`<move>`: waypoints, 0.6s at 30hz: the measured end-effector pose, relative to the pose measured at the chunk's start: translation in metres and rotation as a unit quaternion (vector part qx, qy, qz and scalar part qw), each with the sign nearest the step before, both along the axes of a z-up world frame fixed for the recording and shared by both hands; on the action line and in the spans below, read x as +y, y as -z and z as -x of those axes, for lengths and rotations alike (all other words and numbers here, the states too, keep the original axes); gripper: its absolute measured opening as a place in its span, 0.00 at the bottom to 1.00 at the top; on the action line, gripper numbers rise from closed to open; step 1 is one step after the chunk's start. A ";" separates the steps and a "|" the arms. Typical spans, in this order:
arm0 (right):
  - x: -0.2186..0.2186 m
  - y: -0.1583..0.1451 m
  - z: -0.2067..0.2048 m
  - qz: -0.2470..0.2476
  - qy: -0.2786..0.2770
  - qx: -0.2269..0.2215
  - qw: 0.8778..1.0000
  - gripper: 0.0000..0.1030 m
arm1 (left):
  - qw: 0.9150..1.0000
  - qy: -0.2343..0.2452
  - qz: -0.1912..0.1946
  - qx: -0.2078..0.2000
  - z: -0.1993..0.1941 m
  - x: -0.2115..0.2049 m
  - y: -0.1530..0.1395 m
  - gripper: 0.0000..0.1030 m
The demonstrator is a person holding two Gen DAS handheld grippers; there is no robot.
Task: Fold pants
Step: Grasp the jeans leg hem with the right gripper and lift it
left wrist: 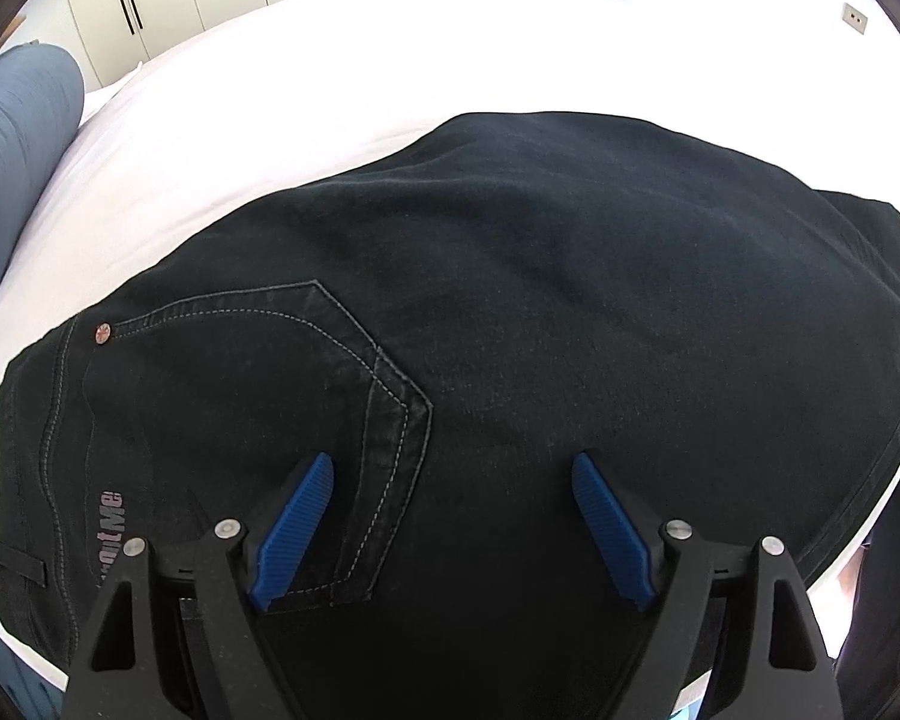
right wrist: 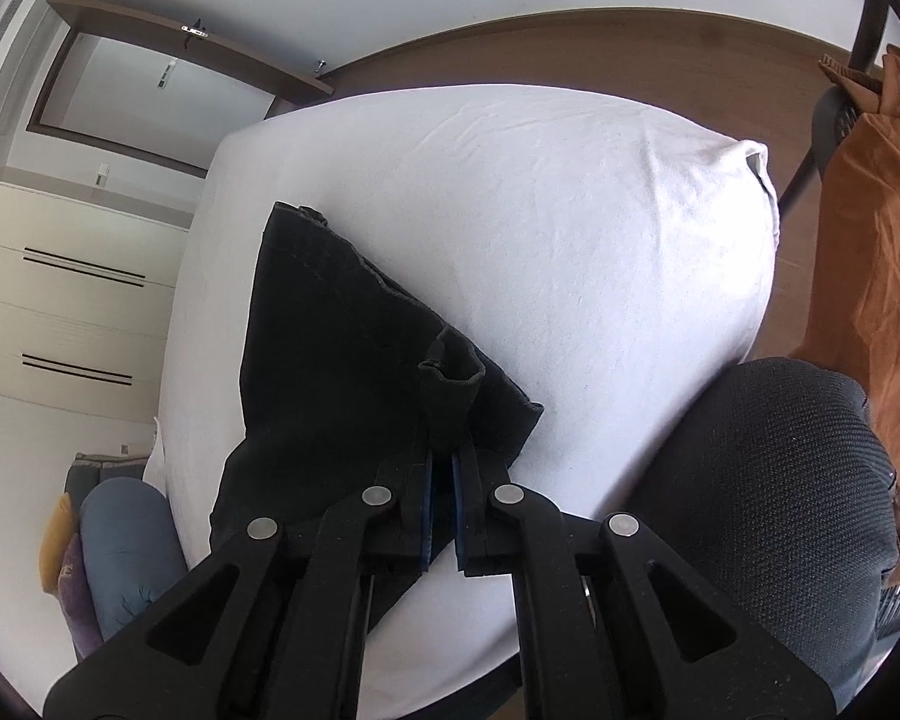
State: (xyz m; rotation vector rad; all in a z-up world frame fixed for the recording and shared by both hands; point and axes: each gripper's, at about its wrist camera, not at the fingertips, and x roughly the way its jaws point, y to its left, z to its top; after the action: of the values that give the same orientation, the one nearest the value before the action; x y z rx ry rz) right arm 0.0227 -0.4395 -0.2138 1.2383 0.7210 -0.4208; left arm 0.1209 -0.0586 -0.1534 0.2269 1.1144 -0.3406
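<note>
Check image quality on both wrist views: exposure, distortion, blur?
Left wrist: white bed sheet blown out, black pants underexposed but stitching sharp, strong fisheye bend. Right wrist: softer, even light, sheet wrinkles visible, pants nearly featureless, dark vignette corners; no motion blur.

A: What's my L tool (left wrist: 453, 483) doing?
B: Jaws wide apart, blue pads (left wrist: 297, 531) well clear of each other, nothing pinched, angled steeply down.
A: And my R tool (right wrist: 442, 468)?
B: Jaws nearly together, clamped on a fold of black fabric, tilted down less steeply.
</note>
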 end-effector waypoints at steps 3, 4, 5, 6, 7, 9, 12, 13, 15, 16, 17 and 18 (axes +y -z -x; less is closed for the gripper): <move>-0.002 -0.010 -0.002 0.007 -0.004 0.002 1.000 0.05 | 1.000 0.004 0.005 0.004 -0.002 0.000 0.001 0.83; -0.002 -0.013 -0.002 0.010 -0.005 0.004 1.000 0.05 | 1.000 0.006 0.006 0.005 -0.003 -0.001 0.002 0.83; -0.001 -0.016 -0.001 0.011 -0.006 0.004 1.000 0.05 | 1.000 0.007 0.007 0.006 -0.006 0.001 0.003 0.83; -0.001 -0.018 0.000 0.010 -0.005 0.005 1.000 0.05 | 1.000 0.008 0.009 0.007 -0.010 0.002 0.004 0.84; 0.000 -0.020 0.001 0.009 -0.004 0.006 1.000 0.05 | 1.000 0.011 0.009 0.008 -0.018 0.009 0.008 0.84; -0.001 -0.021 0.003 0.003 -0.002 0.013 1.000 0.06 | 1.000 0.018 0.015 0.012 -0.023 0.021 0.010 0.84; -0.003 -0.026 0.008 -0.005 0.005 0.016 1.000 0.07 | 0.999 0.023 0.020 0.014 -0.026 0.025 0.012 0.85; -0.002 -0.029 0.009 -0.004 0.005 0.017 1.000 0.07 | 0.999 0.024 0.020 0.014 -0.027 0.027 0.012 0.85; 0.000 -0.037 0.010 0.000 0.005 0.019 1.000 0.07 | 0.999 0.024 0.020 0.013 -0.029 0.026 0.014 0.85; 0.000 -0.040 0.011 0.001 0.005 0.019 1.000 0.08 | 0.999 0.023 0.020 0.013 -0.029 0.027 0.014 0.85; 0.000 -0.043 0.012 0.001 0.006 0.020 1.000 0.09 | 0.999 0.023 0.020 0.012 -0.028 0.027 0.014 0.85; -0.001 -0.045 0.012 0.003 0.007 0.023 1.000 0.13 | 0.999 0.023 0.019 0.012 -0.030 0.027 0.014 0.85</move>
State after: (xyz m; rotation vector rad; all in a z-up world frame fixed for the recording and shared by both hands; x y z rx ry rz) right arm 0.0108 -0.4403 -0.1689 1.2314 0.7499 -0.4634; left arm 0.1505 -0.0315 -0.1678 0.2150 1.1267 -0.4067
